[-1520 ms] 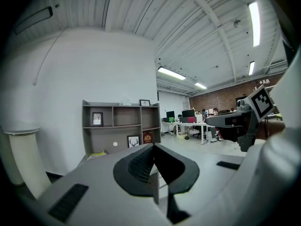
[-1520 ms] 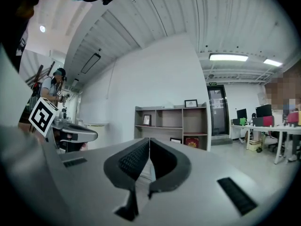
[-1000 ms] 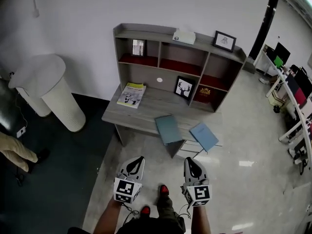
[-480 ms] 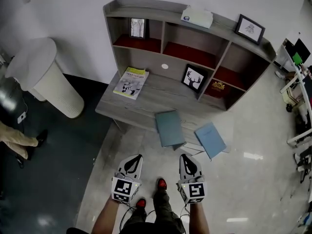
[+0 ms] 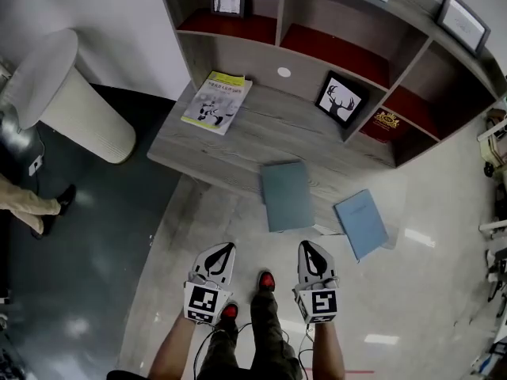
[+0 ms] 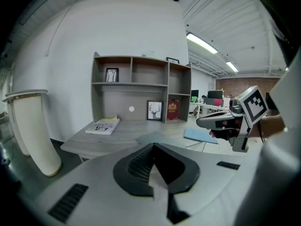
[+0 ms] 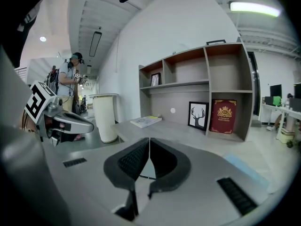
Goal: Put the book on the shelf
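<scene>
Looking down: L tool & R tool, each w/ jaws together & nothing between them, held low over the floor, apart from the table. Teal book & blue book lie flat at table's near edge, shelf behind them.

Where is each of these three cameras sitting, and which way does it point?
Head view: on the person's head, looking steeply down at the desk; shows forearms, legs, left tongs, right tongs.
Left gripper view: on the left tongs, facing the shelf unit; shows its own shut jaws and the right tongs.
Right gripper view: on the right tongs, facing that shelf unit; shows its own shut jaws and the left tongs.
Shared: both gripper views show the deer picture and red book.
</scene>
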